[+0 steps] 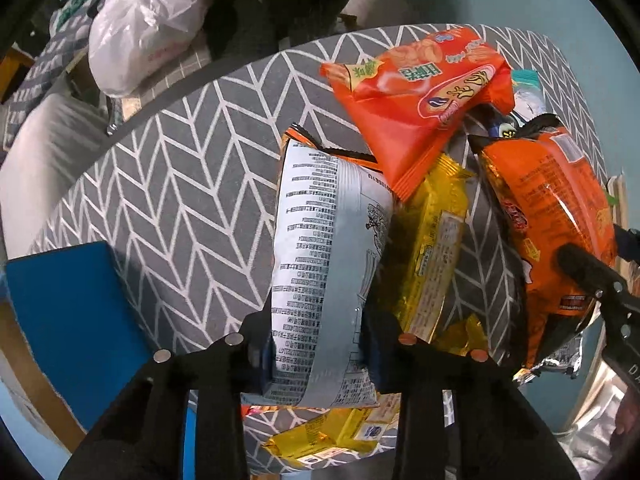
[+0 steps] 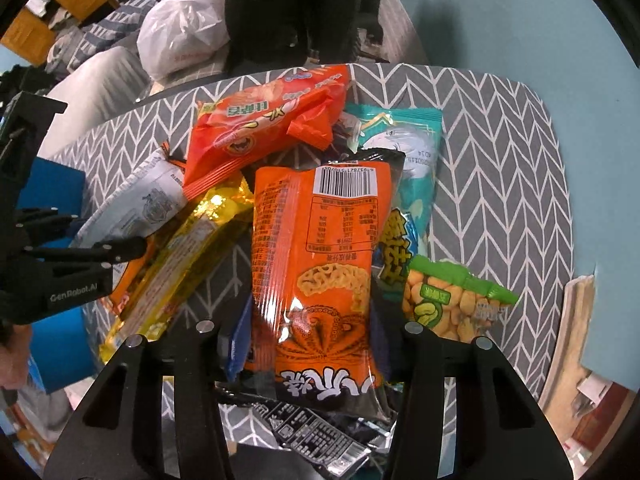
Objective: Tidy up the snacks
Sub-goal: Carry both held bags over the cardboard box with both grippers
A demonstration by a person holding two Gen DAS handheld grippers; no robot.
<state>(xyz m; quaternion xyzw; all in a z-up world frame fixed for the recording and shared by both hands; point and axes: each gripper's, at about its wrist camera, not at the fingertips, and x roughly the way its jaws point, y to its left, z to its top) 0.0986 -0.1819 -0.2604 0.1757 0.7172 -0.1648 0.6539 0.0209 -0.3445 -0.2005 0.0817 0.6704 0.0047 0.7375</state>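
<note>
Between the left gripper's point(image 1: 316, 356) jaws sits the grey pack point(image 1: 328, 264), pinched at its near end; the right gripper point(image 2: 312, 344) likewise clamps the orange pack point(image 2: 320, 264) low down. Both packs rest in the snack heap on the herringbone cloth point(image 1: 180, 184) — yellow pack point(image 1: 432, 248) between them, red bag point(image 1: 416, 96) overlapping the grey pack's far end. Best to lift slowly and straight — neighbours may drag along — and keep the grips light on crisps

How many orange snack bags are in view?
3: the orange bag with a barcode held in the right gripper; the red-orange bag atop the pile, behind it; an orange pack at the left gripper. More may be hidden.
</note>
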